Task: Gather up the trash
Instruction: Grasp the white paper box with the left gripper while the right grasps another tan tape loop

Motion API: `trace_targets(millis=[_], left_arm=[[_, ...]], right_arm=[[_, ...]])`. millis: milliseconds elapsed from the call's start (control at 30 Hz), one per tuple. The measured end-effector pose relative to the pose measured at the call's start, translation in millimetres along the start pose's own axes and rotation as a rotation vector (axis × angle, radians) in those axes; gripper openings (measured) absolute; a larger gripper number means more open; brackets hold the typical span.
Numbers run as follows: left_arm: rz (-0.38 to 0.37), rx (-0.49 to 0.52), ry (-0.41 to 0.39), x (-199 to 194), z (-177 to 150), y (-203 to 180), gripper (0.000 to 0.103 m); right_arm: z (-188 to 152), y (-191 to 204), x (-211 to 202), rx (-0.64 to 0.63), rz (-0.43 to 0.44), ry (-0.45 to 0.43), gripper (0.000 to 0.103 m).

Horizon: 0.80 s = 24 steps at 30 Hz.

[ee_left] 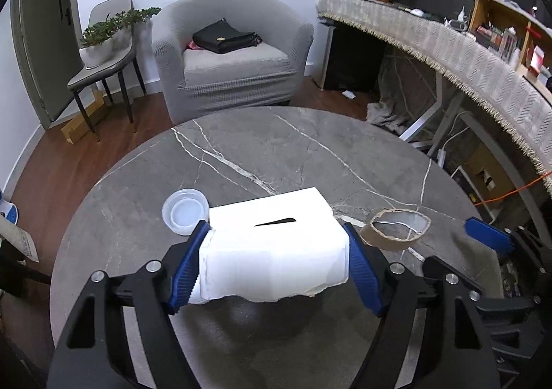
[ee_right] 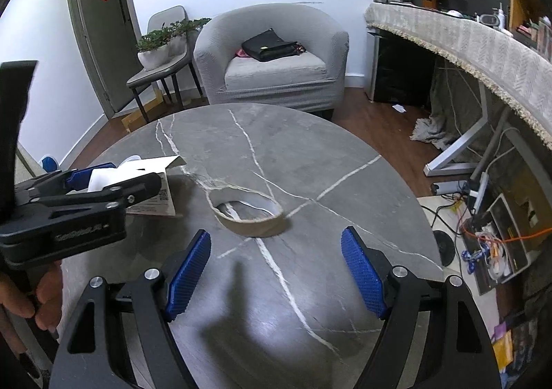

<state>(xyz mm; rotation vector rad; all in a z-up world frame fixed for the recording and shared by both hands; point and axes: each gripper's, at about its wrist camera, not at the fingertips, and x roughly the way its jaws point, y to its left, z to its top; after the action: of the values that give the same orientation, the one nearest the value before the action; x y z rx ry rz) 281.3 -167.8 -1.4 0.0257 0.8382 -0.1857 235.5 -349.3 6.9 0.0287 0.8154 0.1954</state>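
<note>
A white tissue box [ee_left: 272, 244] with a slit in its top is between the blue pads of my left gripper [ee_left: 276, 229], which is shut on its two sides. The box's near bottom edge looks torn, and it casts a shadow on the grey marble table [ee_left: 276, 154]. A clear plastic lid [ee_left: 185, 211] lies just left of the box. To its right lies a flattened cardboard tape ring [ee_left: 396, 228]. In the right wrist view my right gripper [ee_right: 276, 233] stands open just short of that tape ring [ee_right: 255, 228], nothing between its pads. The left gripper [ee_right: 114, 180] with the box [ee_right: 103, 178] shows at the left.
A hand [ee_right: 45, 292] holds the left gripper's handle. Beyond the round table stand a grey armchair [ee_left: 234, 54] with a black bag and a chair [ee_left: 103, 75] bearing a potted plant. A cloth-covered desk [ee_left: 465, 54] runs along the right, with cables [ee_right: 483, 237] on the floor below.
</note>
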Motion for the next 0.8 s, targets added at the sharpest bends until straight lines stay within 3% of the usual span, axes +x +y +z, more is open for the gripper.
trace_targets(millis=[200, 667, 800], left_arm=[[-0.028, 0.001, -0.043, -23.6, -0.9, 20.1, 0.078], [0.005, -0.102, -0.116, -91.1, -9.6, 112.0, 0.078], [0.028, -0.118, -0.12, -104.5, -13.5, 135.5, 0.078]], right_arm=[[7.9, 15.1, 10.8, -0.038, -0.014, 0.024, 0.079], [18.2, 38.4, 45.4, -0.069, -0.1, 0.083, 0.079], [19.4, 47.1, 51.8, -0.075, -0.123, 0.1, 0.073]])
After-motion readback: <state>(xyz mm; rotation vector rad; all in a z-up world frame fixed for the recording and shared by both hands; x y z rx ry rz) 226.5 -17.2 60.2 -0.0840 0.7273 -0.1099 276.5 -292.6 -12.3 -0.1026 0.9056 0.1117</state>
